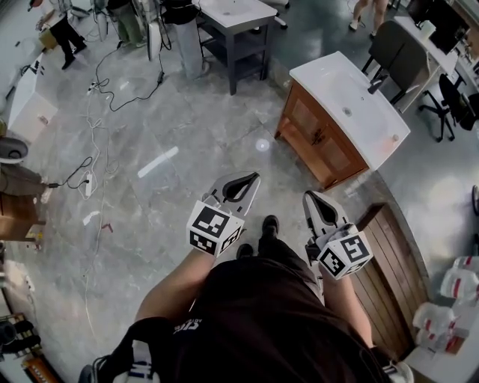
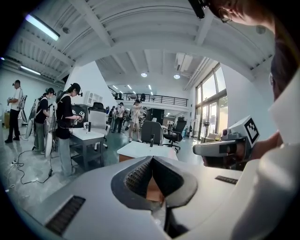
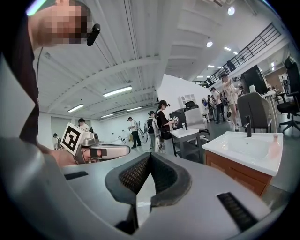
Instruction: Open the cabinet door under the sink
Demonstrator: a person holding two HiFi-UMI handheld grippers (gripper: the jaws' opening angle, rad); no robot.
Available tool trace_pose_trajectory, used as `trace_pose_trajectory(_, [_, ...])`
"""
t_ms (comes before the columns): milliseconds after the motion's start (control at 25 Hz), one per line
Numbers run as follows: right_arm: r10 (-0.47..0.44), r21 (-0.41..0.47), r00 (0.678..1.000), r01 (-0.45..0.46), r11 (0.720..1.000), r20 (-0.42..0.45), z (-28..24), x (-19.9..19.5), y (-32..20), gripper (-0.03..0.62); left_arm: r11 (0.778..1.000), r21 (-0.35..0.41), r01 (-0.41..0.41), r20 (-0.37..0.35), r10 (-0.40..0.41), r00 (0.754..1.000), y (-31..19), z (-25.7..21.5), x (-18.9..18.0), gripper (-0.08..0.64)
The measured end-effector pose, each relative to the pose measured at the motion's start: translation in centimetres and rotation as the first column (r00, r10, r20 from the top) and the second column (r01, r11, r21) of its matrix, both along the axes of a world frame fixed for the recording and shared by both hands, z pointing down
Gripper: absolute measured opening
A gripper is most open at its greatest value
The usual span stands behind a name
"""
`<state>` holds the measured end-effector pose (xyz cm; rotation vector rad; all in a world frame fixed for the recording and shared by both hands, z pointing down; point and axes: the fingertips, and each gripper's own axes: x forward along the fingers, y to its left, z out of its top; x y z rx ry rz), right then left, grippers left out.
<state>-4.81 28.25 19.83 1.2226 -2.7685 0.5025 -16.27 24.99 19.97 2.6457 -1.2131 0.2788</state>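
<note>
The wooden sink cabinet (image 1: pixel 320 136) stands on the floor ahead and to the right, with a white basin top (image 1: pixel 352 105) and a dark tap. Both its front doors look closed. My left gripper (image 1: pixel 252 178) and right gripper (image 1: pixel 307 196) hover side by side over the floor, well short of the cabinet, both shut with nothing held. The left gripper view shows my shut jaws (image 2: pixel 151 159) and the cabinet's white top (image 2: pixel 140 150) beyond them. In the right gripper view, the cabinet (image 3: pixel 241 174) is to the right of my shut jaws (image 3: pixel 150 155).
A slatted wooden panel (image 1: pixel 389 262) lies on the floor at my right, with white jugs (image 1: pixel 456 284) beyond it. Cables (image 1: pixel 97 97) run across the floor at left. A grey table (image 1: pixel 236 22) stands further back, and office chairs (image 1: pixel 397 52) behind the cabinet. Several people stand at the far tables.
</note>
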Motion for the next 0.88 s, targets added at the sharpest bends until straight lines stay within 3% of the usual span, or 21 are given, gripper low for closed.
trace_pose_trajectory(280, [0.039, 0.008, 0.999, -0.039, 0.999, -0.022, 1.6, 1.6, -7.9, 0.012, 0.998, -0.049, -0.035, -0.001, 0.035, 0.999, -8.5, 2.8, 1.4, 0.015])
trace_pose_trajectory(600, [0.108, -0.056, 0.994, -0.108, 0.993, -0.006, 4.4, 5.3, -22.3, 0.012, 0.991, -0.085, -0.100, 0.044, 0.104, 0.994, -23.1, 4.0, 5.0, 0.015])
trace_pose_trajectory(880, [0.122, -0.057, 0.992, -0.122, 0.991, 0.002, 5.7, 7.6, -33.4, 0.012, 0.980, -0.116, -0.162, 0.069, 0.171, 0.983, -33.6, 5.7, 9.1, 0.015])
